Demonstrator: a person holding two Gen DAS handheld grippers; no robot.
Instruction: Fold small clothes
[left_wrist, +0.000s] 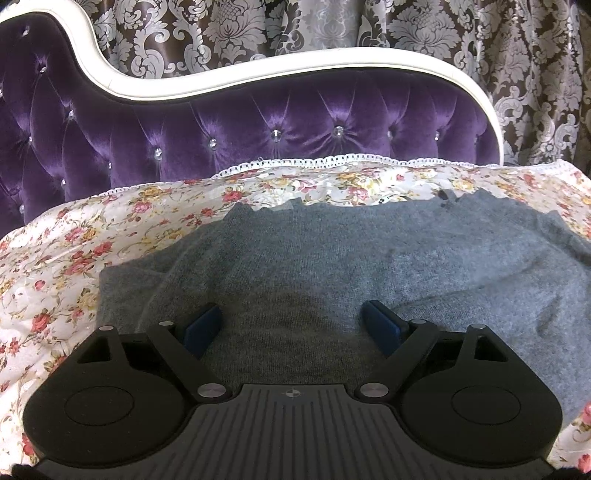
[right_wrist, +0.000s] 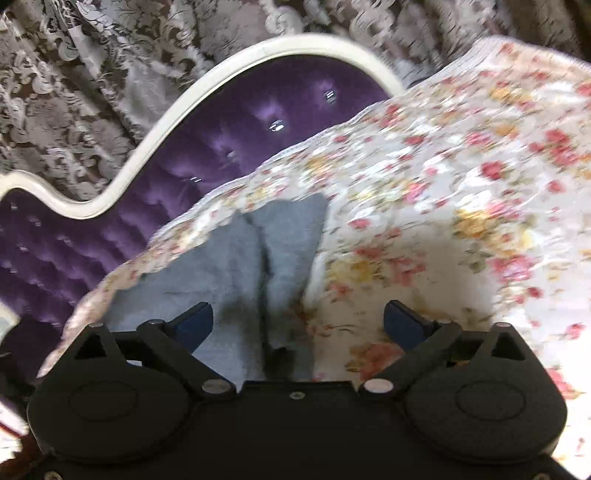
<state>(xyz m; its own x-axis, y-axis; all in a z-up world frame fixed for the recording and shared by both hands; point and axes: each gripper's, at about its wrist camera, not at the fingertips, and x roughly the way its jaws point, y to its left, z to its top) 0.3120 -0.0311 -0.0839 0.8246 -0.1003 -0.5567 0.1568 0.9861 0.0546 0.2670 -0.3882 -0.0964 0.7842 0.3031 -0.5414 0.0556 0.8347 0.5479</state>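
A grey knitted garment (left_wrist: 314, 258) lies spread on the floral bedspread (left_wrist: 66, 258). My left gripper (left_wrist: 293, 317) is open, its blue pads (left_wrist: 201, 326) wide apart, hovering just above the garment's near middle. In the blurred right wrist view the garment (right_wrist: 266, 251) shows as a folded grey piece with a crease down its middle. My right gripper (right_wrist: 299, 321) is open over the garment's right edge, where it meets the bedspread (right_wrist: 443, 206). Neither gripper holds anything.
A purple tufted headboard (left_wrist: 258, 125) with a white curved frame (left_wrist: 177, 81) stands behind the bed. Damask curtains (left_wrist: 480, 44) hang at the back. A white lace trim (left_wrist: 332, 162) edges the bedspread.
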